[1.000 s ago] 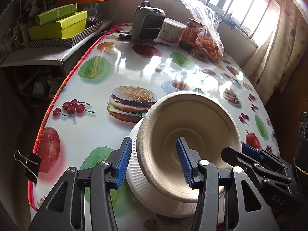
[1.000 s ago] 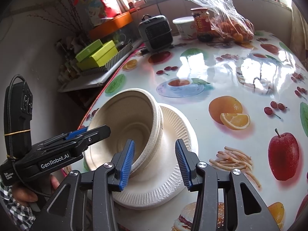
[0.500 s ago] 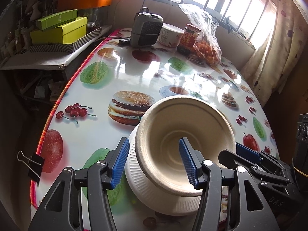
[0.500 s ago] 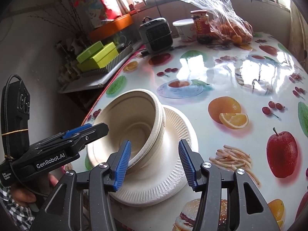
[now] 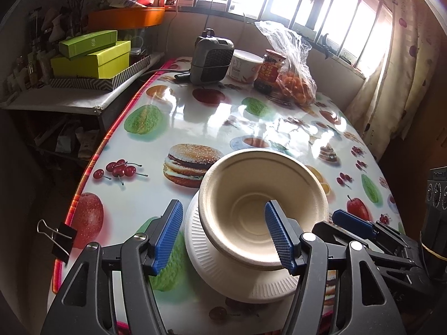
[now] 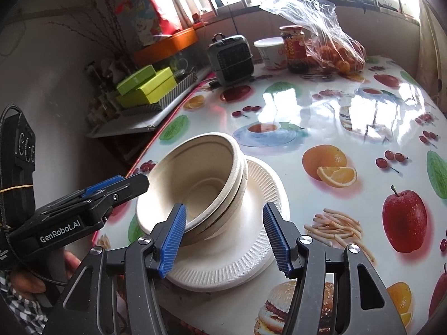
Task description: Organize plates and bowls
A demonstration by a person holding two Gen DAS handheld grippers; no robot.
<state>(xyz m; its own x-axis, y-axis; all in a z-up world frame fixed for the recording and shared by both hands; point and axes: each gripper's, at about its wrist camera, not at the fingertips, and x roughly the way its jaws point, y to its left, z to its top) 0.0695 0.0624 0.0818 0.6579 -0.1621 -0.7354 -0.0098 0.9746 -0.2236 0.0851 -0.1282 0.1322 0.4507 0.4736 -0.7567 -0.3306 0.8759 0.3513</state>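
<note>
Straddling the near rim of the stacked bowls (image 5: 262, 212), the left gripper (image 5: 223, 236) has its blue pads spread wide: the left pad hangs outside the stack beside the white plate (image 5: 201, 251), the right pad sits over the hollow of the top bowl, and neither visibly presses on anything. In the other view, the right gripper (image 6: 225, 240) is likewise spread, its left pad at the lip of the bowls (image 6: 198, 187) (touching or just short of it, I cannot tell) and its right pad above the ribbed edge of the plate (image 6: 245, 256).

The beige bowls are nested and lean toward the table's left edge, resting on the plate, which lies flat on the near part of the table (image 6: 349, 111). A glossy cloth printed with fruit and burgers covers the table top. At the far end, well apart from the stack, stand a small grey heater (image 5: 211, 60), a white tub (image 5: 245, 65), a jar (image 5: 269, 69) and a clear bag of oranges (image 5: 293, 69). Green boxes (image 5: 92, 58) sit on a side shelf to the left, and a binder clip (image 5: 60, 241) grips the cloth's near edge.
</note>
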